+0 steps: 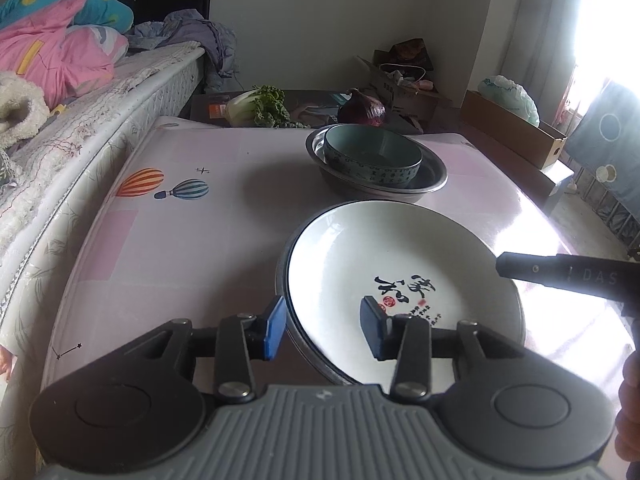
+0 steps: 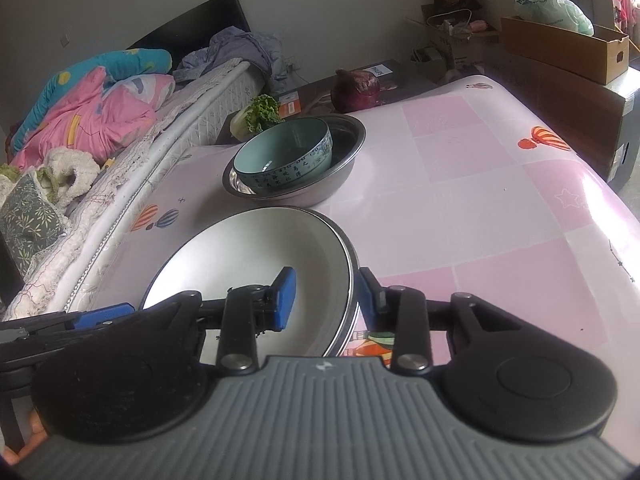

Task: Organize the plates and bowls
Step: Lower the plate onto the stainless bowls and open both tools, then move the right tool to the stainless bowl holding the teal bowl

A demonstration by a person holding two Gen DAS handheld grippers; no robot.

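Left wrist view: left gripper (image 1: 326,328) straddles near-left rim of white plate (image 1: 400,280), blue pads apart, gap visible at rim, released. Plate lies on metal plate on pink table (image 1: 192,248).

Right wrist view: right gripper (image 2: 326,298) straddles plate's right rim, pads loose, not pressing. Teal bowl (image 2: 280,156) sits in steel basin (image 2: 340,184) beyond.

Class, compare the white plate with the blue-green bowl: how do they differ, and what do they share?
The white plate is wide and shallow; the blue-green bowl is narrower and deeper. The plate bears characters inside; the bowl's characters run round its outside. The plate lies nearer the cameras, the bowl farther. Both sit inside metal dishes.
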